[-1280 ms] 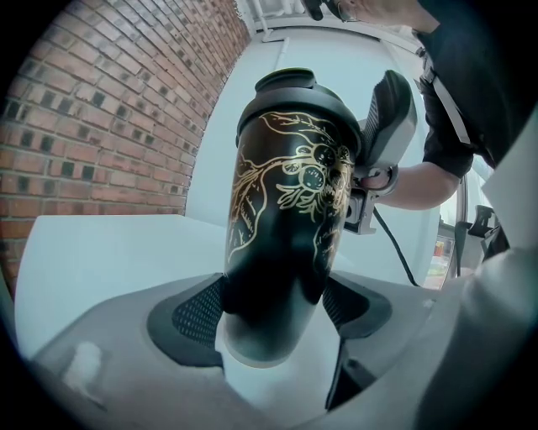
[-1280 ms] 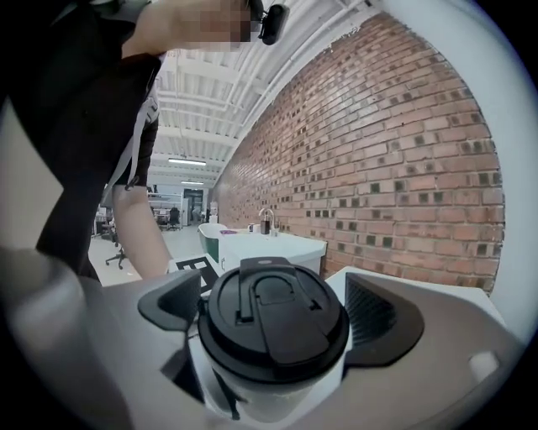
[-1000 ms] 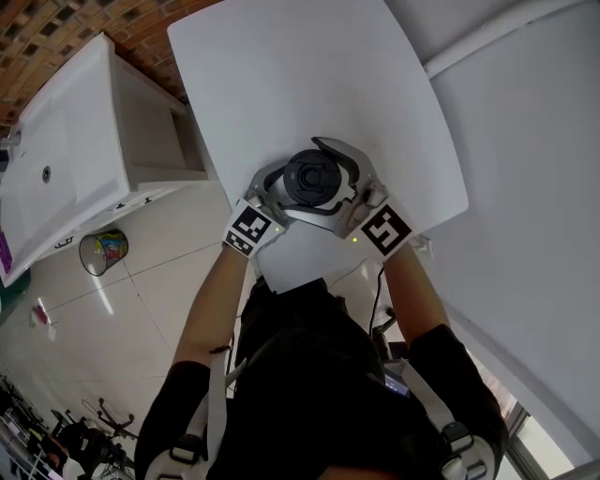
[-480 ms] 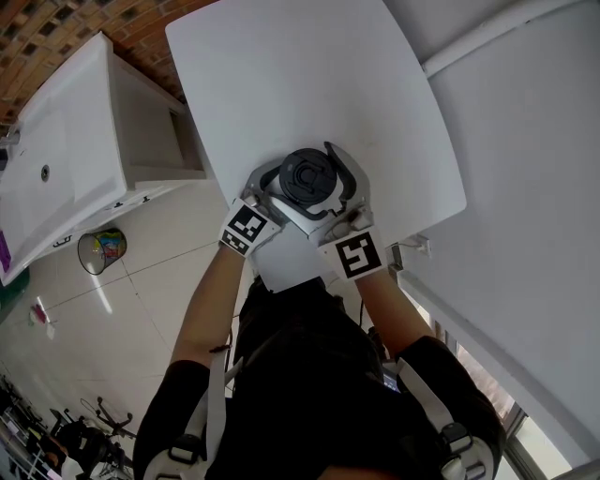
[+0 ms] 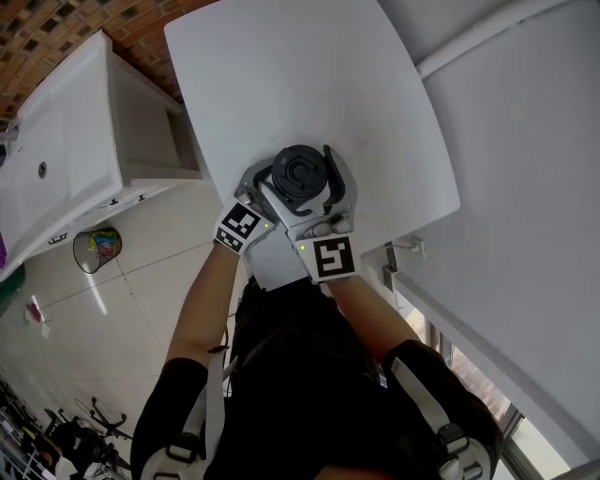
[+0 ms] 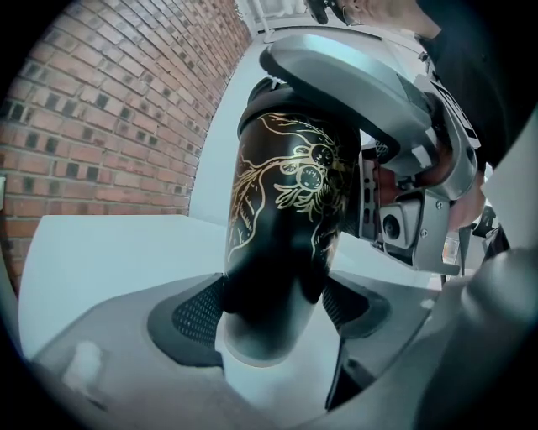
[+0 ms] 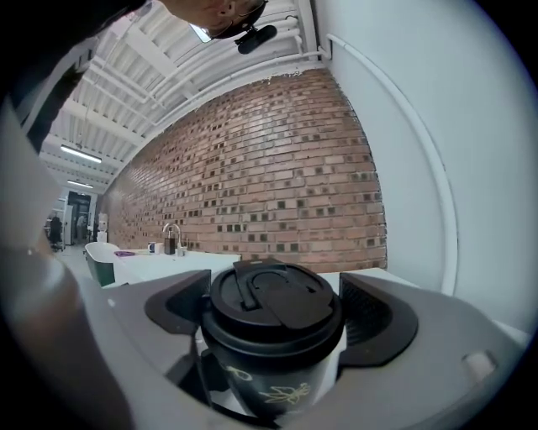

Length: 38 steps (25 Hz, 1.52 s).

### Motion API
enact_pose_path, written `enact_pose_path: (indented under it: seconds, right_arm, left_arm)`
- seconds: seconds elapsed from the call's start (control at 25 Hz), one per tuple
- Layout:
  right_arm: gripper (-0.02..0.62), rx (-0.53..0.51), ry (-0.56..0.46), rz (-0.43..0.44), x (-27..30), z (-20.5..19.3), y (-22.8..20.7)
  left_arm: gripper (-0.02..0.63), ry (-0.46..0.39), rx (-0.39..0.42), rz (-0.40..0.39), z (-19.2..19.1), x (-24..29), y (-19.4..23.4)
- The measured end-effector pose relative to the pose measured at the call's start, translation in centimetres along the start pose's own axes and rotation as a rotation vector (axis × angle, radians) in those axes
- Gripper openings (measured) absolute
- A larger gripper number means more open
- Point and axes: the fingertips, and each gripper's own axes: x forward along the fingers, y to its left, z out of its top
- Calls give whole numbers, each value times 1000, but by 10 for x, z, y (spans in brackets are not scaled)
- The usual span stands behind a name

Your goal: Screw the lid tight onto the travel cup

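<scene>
A black travel cup (image 6: 286, 193) with a gold pattern stands upright near the front edge of the white table (image 5: 281, 75). My left gripper (image 6: 269, 315) is shut on the cup's lower body, with a pad pressed on each side. The black lid (image 7: 273, 306) sits on the cup's mouth, flap up. My right gripper (image 7: 277, 315) is shut on the lid, its pads against the rim left and right. From above, the lid (image 5: 300, 172) shows between the right gripper's grey fingers (image 5: 342, 183), and both marker cubes lie toward the person.
A white counter with a sink (image 5: 66, 159) stands left of the table, with a small bin (image 5: 98, 250) on the tiled floor beside it. A white wall with a pipe (image 5: 497, 28) runs close along the table's right side. A brick wall (image 7: 277, 185) lies beyond.
The right gripper has swung clockwise around the lid, its marker cube moving left and toward the person. The left gripper and the cup have stayed put.
</scene>
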Motion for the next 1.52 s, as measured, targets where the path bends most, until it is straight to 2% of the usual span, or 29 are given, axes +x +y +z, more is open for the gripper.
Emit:
enact_pose_path:
  seconds: [0.4,0.6,0.72,0.88,1.0,1.08,1.16,1.2,1.24,1.28,1.32,1.36,1.4,1.52]
  right_arm:
    - [488,-14,14,100,-28,1,-10]
    - [497,-22,30,125,-47,-8,-8]
    - [492,-46,6,150,-58,-9,-7]
    - [461,-75,-3,177,-76,-1,-3]
    - [418,-81,-3,181,-93,3,-1]
    - [368,-76,-7,176,-105,6,-1]
    - [302,-73,-16,170,-116,10,2]
    - [290,-75,-18,168,-122,11,5]
    - [267,-78,-19,167,-128,12,8]
    - [253,-80,-20,165,-134,14,13]
    - [249,-82,-23,162,-139,16,18]
    - [240,-84,-27,157,-145,18,23]
    - [236,-86,-33,150,-151,20,27]
    - [222,-79,-52,125,-166,26,40]
  left_arm:
    - [379,19,-20,24,0,-2,0]
    - [377,1,-108,113,-6,-34,7]
    - [377,-13,-127,170,-5,-52,4]
    - [374,-54,-148,217,8,-72,-5]
    - [371,-82,-153,218,19,-85,-19]
    - [370,-101,-155,213,27,-96,-30]
    - [323,-113,-148,210,33,-108,-42]
    - [308,-115,-141,212,34,-114,-48]
    - [260,-119,-132,218,36,-121,-53]
    - [174,-125,-122,226,39,-129,-58]
    - [126,-133,-115,234,42,-138,-63]
    - [33,-141,-112,239,45,-146,-67]
    - [2,-145,-114,240,47,-154,-70]
    - [2,-147,-115,236,49,-173,-81]
